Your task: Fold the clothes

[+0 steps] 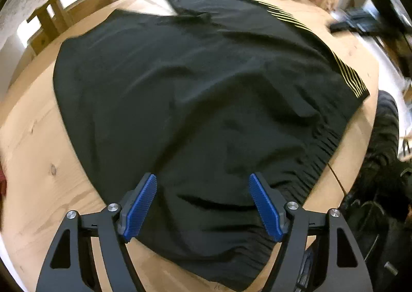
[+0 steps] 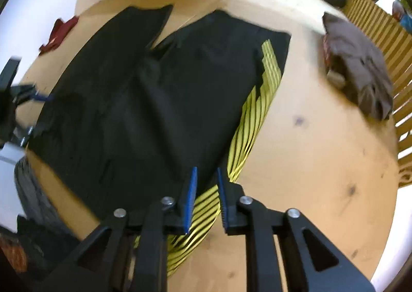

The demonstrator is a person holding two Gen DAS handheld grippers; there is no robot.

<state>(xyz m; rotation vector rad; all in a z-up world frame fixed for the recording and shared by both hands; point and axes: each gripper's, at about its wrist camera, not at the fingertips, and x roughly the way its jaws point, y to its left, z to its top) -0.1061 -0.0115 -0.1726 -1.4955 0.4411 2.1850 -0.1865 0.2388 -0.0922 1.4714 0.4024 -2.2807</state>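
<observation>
Black shorts (image 2: 144, 101) spread on table (image 2: 322, 150), brown clothes (image 2: 360, 68) aside, left claw (image 1: 203, 204) wide, right claw (image 2: 207, 199) narrow, grip unclear.

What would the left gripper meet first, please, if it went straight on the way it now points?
Most likely the black shorts with yellow stripes, spread on the round wooden table. The left gripper points steeply down with its jaws open over the black fabric near the waistband; how far off the cloth is remains unclear.
</observation>
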